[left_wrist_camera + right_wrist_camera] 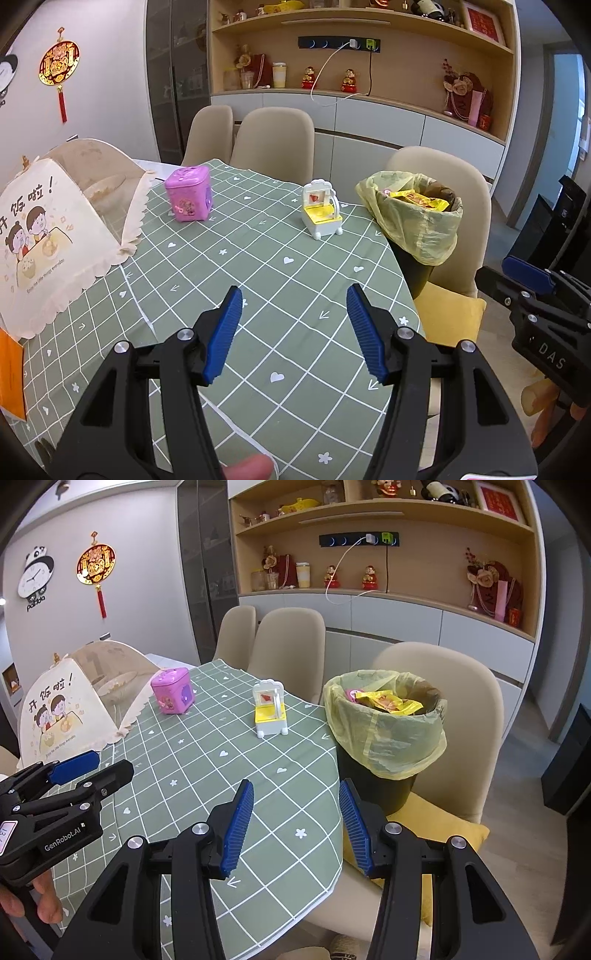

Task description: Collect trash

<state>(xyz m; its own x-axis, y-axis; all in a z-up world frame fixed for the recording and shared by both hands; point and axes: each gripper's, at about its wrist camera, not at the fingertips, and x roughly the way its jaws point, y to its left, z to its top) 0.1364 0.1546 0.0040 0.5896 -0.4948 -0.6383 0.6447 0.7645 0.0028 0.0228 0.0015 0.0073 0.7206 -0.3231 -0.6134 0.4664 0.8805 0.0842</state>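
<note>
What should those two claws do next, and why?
Probably hold off: both the left gripper and right gripper hang open and empty over the tablecloth. Wrappers already sit in the bin. Only a pink box and a toy remain, and neither looks like trash.

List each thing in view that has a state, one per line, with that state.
left gripper: open, nothing between its jaws
right gripper: open, nothing between its jaws
trash bin: upright on a chair seat, lined with a yellow bag, wrappers inside
pink box: upright on the tablecloth, closed
white and yellow toy: upright on the tablecloth
food cover: unfolded, standing on the table
</note>
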